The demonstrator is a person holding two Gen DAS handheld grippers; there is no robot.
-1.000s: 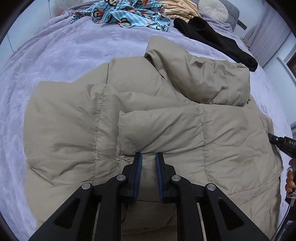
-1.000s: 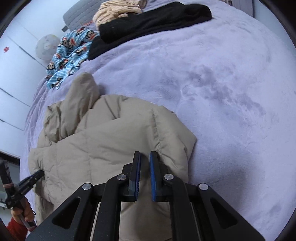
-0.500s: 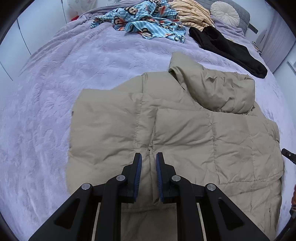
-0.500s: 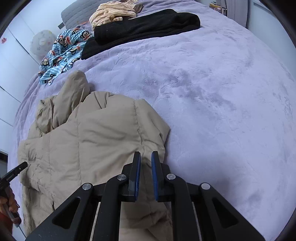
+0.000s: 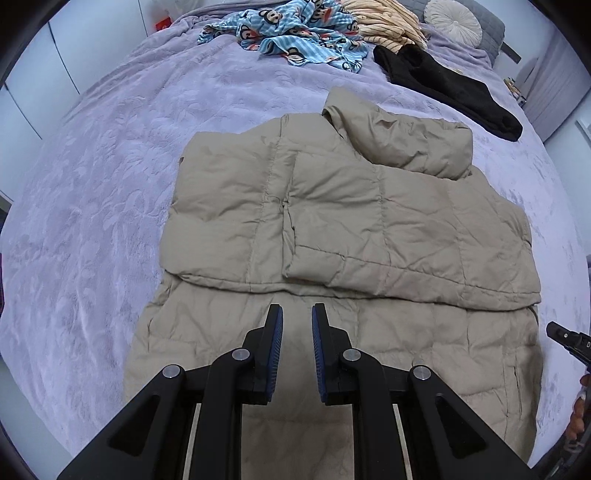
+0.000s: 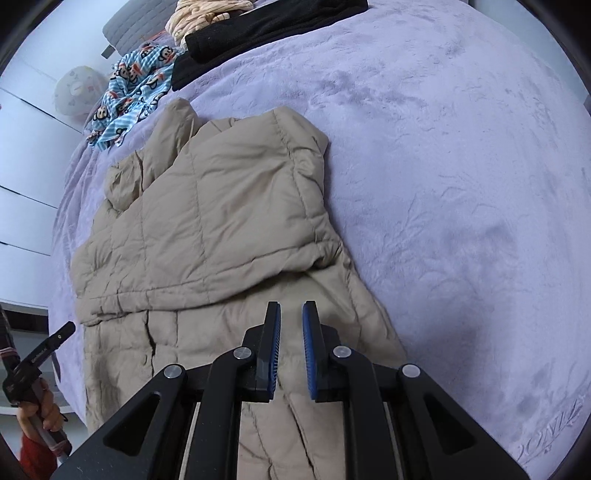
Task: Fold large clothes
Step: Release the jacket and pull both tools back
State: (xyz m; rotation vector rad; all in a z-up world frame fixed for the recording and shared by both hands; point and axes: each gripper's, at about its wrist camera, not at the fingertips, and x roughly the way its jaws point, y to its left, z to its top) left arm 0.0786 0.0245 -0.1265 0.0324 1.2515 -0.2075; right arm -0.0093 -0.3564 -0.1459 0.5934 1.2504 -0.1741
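Observation:
A beige padded jacket (image 5: pixel 351 221) lies flat on the lilac bedspread (image 5: pixel 110 184), both sleeves folded across its chest and the hood at the far end. It also shows in the right wrist view (image 6: pixel 221 221). My left gripper (image 5: pixel 297 314) hovers above the jacket's lower half, jaws slightly apart, holding nothing. My right gripper (image 6: pixel 291 308) hovers above the jacket's lower right part, jaws slightly apart, empty. The right gripper's tip (image 5: pixel 565 338) shows at the right edge of the left wrist view. The left gripper (image 6: pixel 44 350) shows at the left edge of the right wrist view.
At the head of the bed lie a blue monkey-print garment (image 5: pixel 295 37), a striped cream garment (image 5: pixel 384 26), a black garment (image 5: pixel 450 81) and a round pillow (image 5: pixel 452 22). White cupboard doors (image 6: pixel 22 177) stand beside the bed.
Both grippers have pulled back and up from the jacket toward its hem. The folded sleeves now lie flat across the chest, and more of the jacket's lower half is in view.

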